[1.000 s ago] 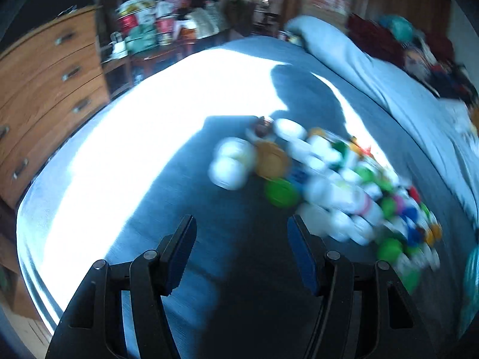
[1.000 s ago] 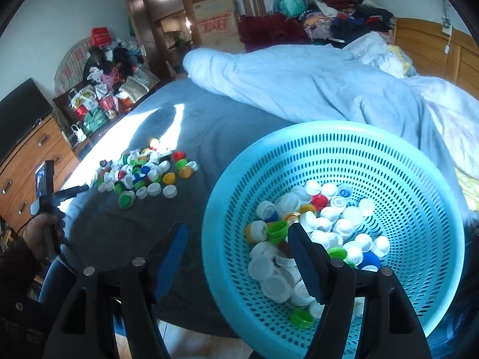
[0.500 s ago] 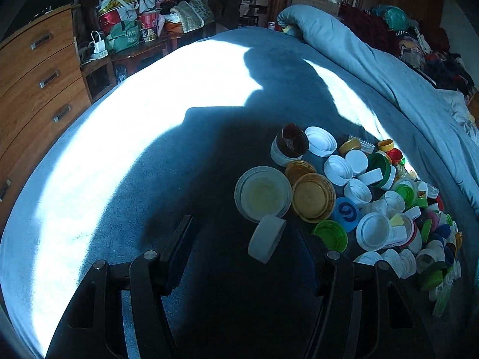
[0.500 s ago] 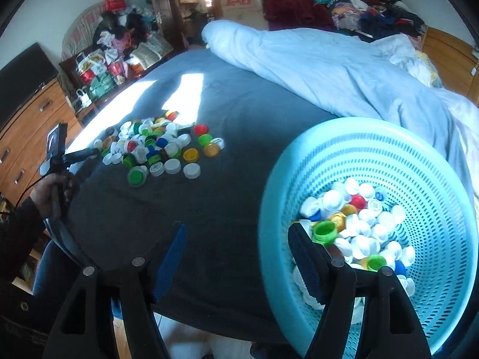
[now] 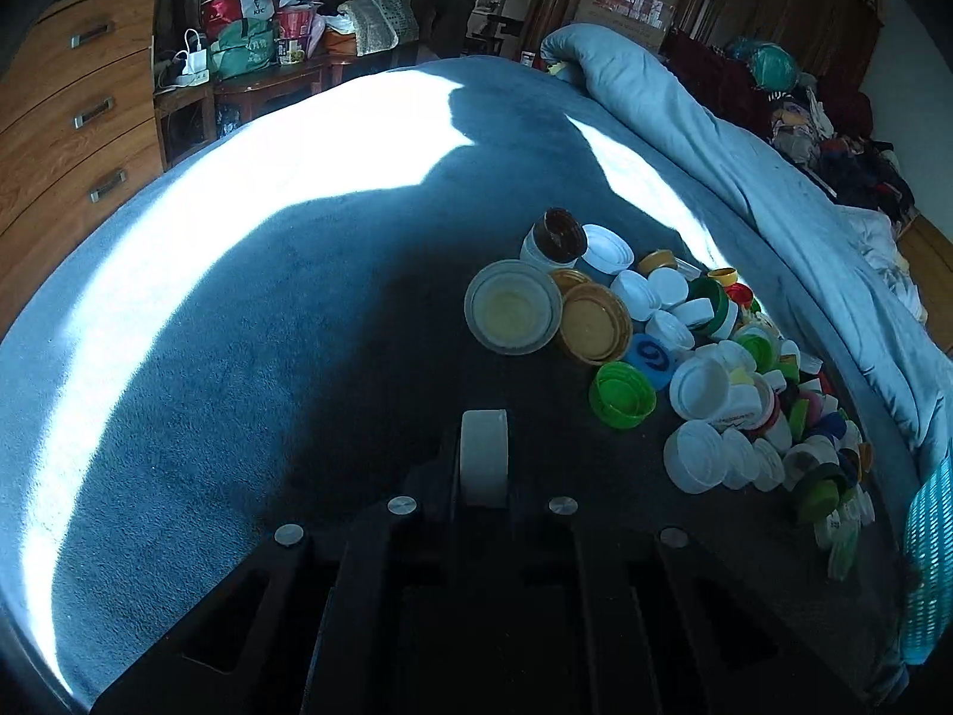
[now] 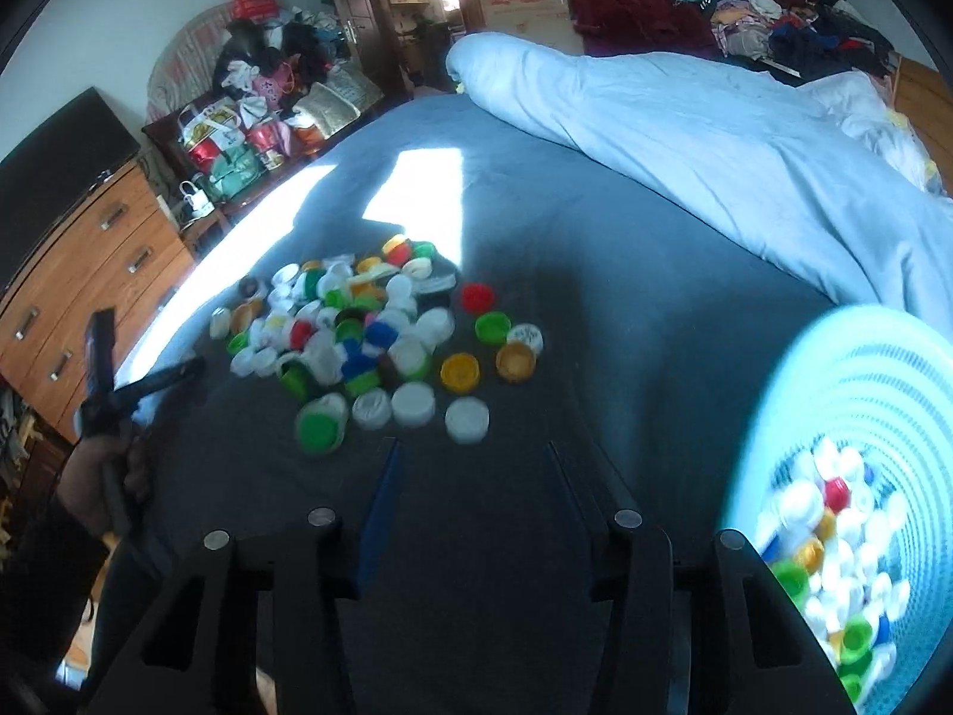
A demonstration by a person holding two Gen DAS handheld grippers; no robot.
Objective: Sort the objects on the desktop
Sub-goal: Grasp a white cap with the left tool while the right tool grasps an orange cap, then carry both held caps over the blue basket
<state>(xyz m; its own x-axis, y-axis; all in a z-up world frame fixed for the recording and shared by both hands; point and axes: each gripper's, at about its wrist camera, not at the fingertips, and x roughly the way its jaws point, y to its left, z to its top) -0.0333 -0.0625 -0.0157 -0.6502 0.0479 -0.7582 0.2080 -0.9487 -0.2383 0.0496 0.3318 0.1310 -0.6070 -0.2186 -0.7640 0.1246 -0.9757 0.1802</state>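
Observation:
A pile of bottle caps [image 5: 703,357] of many colours lies on the dark blue bedspread [image 5: 238,328]; it also shows in the right wrist view [image 6: 369,333]. My left gripper [image 5: 483,459] is shut on a white cap [image 5: 483,453], held on edge just left of the pile. My right gripper [image 6: 476,471] is open and empty above the bedspread, short of a white cap [image 6: 467,420] at the pile's near edge. A turquoise basket [image 6: 857,393] holding several caps sits at the right; its rim shows in the left wrist view [image 5: 929,554].
A light blue duvet [image 6: 685,119] is bunched along the far side of the bed. A wooden chest of drawers [image 5: 65,119] and a cluttered side table [image 5: 268,59] stand beyond the bed's left edge. My left gripper and the hand holding it show at left [image 6: 119,405].
My left gripper has closed on the white cap that lay tilted between its fingers. My right gripper has swung left, away from the basket toward the pile.

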